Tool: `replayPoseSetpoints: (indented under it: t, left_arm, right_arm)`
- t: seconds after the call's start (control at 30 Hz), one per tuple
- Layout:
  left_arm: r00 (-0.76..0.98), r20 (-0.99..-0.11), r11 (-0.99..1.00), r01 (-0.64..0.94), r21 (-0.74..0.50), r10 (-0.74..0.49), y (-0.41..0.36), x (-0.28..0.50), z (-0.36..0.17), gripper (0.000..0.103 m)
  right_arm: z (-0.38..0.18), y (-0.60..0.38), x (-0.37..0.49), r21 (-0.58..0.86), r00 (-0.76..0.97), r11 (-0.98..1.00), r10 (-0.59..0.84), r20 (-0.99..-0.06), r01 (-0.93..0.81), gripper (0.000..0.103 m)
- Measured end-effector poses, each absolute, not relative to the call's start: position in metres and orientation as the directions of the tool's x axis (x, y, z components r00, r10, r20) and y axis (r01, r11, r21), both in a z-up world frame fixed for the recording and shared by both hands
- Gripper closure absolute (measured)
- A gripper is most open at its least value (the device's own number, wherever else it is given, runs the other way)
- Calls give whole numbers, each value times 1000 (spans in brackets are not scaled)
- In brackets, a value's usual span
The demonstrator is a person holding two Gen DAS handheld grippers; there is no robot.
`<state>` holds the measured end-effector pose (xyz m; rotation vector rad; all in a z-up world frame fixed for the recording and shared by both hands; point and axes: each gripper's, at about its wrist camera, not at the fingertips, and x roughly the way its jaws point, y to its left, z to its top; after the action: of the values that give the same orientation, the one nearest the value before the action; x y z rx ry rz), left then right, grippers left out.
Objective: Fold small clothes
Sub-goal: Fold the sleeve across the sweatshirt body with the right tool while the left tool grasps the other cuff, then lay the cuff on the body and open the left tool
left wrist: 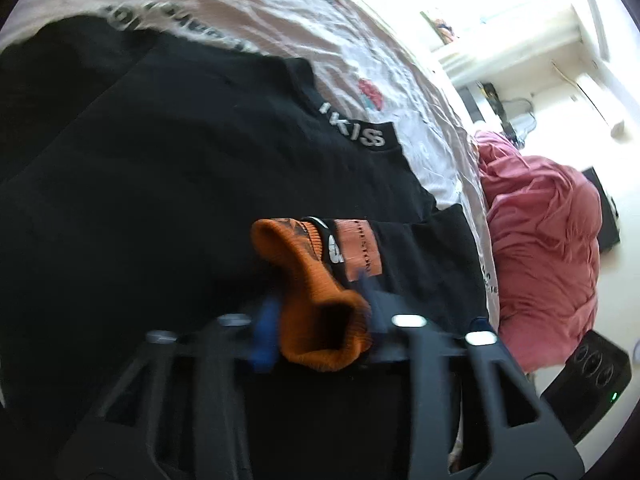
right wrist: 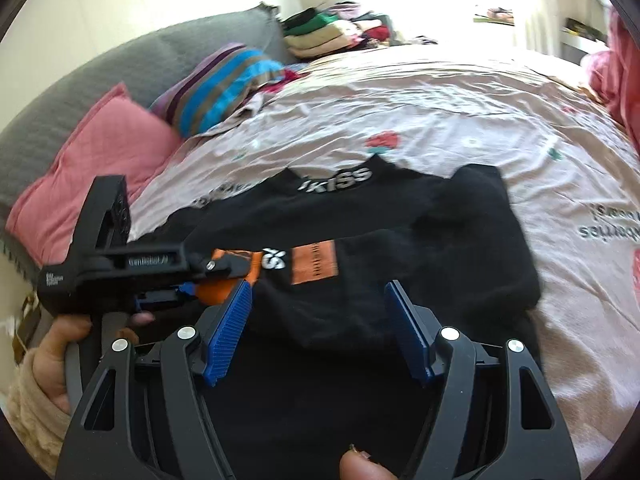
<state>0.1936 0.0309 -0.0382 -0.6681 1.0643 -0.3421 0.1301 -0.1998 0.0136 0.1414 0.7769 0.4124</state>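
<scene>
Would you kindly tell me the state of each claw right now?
Left claw: closed on the orange cuff of the black top.
Right claw: open, holding nothing.

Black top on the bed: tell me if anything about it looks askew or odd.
The black top lies mostly flat, but one sleeve's orange cuff is bunched and lifted, pinched in the left gripper. The right gripper hangs open above the fabric.
</scene>
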Motion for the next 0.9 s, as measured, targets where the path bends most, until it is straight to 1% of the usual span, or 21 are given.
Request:
replayPoseSetpoints:
  t: [0.03, 0.07, 0.1, 0.17, 0.27, 0.3, 0.37, 0.47, 0.57, 0.7, 0.8, 0.9]
  left_arm:
    - [464, -690, 762, -47, -645, -555, 30, 194, -36, 86]
    - [476, -688, 771, -34, -636, -547, 30, 193, -31, 90]
    - [500, -681, 781, -13, -625, -536, 31, 192, -23, 91]
    - [531, -670, 794, 8, -608, -518, 33, 190, -9, 93]
    - [574, -617, 769, 35, -638, -538, 42, 189, 14, 94]
    - [593, -606, 774, 46, -632, -530, 44, 188, 24, 94]
    - [630, -595, 795, 60, -604, -499, 49, 186, 40, 95]
    - [656, -583, 806, 64, -589, -479, 55, 182, 51, 96]
    - [664, -594, 818, 49, -573, -455, 61, 179, 50, 96]
    - [649, -618, 823, 22, -568, -444, 67, 178, 37, 96]
    - [633, -650, 834, -12, -552, -421, 75, 177, 23, 95]
    - [648, -657, 843, -44, -537, -385, 86, 172, 18, 95]
  right_arm:
    - [15, -205, 129, 276, 644, 914, 405, -649, -297, 36]
    - [15, -209, 128, 278, 650, 917, 400, -647, -287, 36]
    - [15, -213, 128, 280, 652, 918, 397, -646, -281, 36]
    - [16, -219, 127, 282, 658, 921, 389, -645, -268, 36]
    - [15, -227, 126, 288, 661, 923, 383, -645, -254, 36]
    - [15, -229, 126, 290, 662, 924, 381, -646, -249, 36]
    - [14, -232, 126, 292, 662, 925, 378, -647, -243, 36]
    - [13, -232, 127, 285, 660, 929, 369, -654, -237, 36]
    - [10, -231, 130, 261, 658, 939, 343, -670, -224, 36]
    - [4, -228, 134, 229, 653, 953, 303, -694, -198, 36]
    - [0, -227, 138, 203, 653, 962, 273, -706, -183, 36]
    - [-2, -225, 143, 179, 655, 968, 252, -712, -178, 36]
